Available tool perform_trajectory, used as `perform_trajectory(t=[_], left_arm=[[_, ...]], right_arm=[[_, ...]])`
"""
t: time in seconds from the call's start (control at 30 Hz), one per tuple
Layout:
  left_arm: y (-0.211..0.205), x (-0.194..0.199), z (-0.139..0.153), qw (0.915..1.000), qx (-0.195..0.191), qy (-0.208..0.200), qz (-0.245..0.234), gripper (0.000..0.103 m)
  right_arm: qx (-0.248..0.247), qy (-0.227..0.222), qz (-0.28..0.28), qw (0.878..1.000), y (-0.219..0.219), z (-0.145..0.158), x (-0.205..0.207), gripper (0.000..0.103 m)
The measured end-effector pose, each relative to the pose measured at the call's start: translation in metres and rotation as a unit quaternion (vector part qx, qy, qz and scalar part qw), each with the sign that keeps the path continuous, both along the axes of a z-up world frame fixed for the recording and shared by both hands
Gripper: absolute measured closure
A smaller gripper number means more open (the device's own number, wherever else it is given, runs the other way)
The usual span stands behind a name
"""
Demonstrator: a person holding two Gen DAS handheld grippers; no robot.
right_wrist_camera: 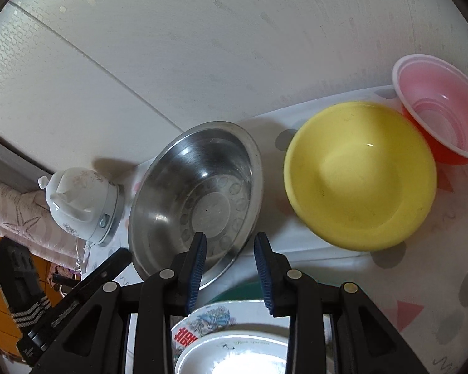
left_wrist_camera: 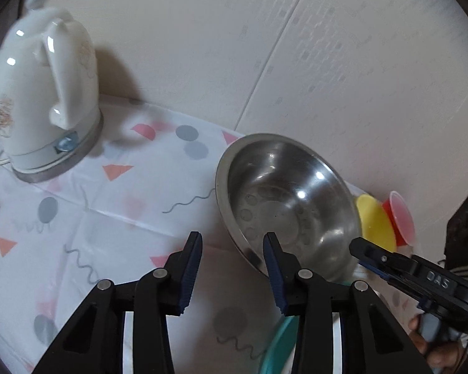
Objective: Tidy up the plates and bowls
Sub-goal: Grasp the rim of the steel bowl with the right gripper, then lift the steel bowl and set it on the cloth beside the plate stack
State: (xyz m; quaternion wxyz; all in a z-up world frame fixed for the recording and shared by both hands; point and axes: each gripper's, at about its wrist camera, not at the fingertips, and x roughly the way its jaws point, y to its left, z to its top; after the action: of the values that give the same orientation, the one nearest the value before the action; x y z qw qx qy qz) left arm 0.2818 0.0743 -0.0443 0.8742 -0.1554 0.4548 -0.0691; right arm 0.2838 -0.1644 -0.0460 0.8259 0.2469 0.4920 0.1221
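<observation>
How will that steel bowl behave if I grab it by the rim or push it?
The steel bowl looks thin-walled, so probably light and stiff. Its polished, glinting surface suggests the rim may slip in the jaws. It already sits tilted, near side propped on the teal plate, so a push would likely rock or slide it on the smooth tablecloth.

Domestic dining corner: a patterned plastic tablecloth (left_wrist_camera: 115,218) against a textured wall (right_wrist_camera: 234,46), carrying a ceramic electric kettle (left_wrist_camera: 43,93) and assorted bowls (right_wrist_camera: 362,177).

Steel bowl (right_wrist_camera: 196,199), yellow bowl (right_wrist_camera: 360,176) and red bowl (right_wrist_camera: 440,109) stand upright, seemingly side by side.
</observation>
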Motion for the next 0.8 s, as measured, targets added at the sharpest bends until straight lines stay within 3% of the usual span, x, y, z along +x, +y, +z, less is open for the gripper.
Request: perform_trajectory(t=[0.07, 0.17, 0.6, 0.8], left_arm=[[-0.001, 0.005, -0.005, 1.0, -0.003, 0.005, 0.003, 0.064], [-0.001, 0.009, -0.009, 0.9996, -0.03, -0.001, 0.0, 0.082], [0.017, -0.021, 0.0, 0.9988, -0.044, -0.016, 0.017, 0.081], [0.036, -0.051, 0.003, 0.9987, -0.031, -0.021, 0.034, 0.08]], right_arm=[[-0.009, -0.001, 0.001, 1.0, 0.002, -0.001, 0.003, 0.077], [-0.032, -0.003, 0.003, 0.999, 0.006, -0.003, 0.006, 0.085], [-0.045, -0.02, 0.036, 0.998, 0.021, 0.006, 0.0, 0.085], [-0.041, -0.02, 0.067, 0.997, 0.039, 0.006, -0.011, 0.085]])
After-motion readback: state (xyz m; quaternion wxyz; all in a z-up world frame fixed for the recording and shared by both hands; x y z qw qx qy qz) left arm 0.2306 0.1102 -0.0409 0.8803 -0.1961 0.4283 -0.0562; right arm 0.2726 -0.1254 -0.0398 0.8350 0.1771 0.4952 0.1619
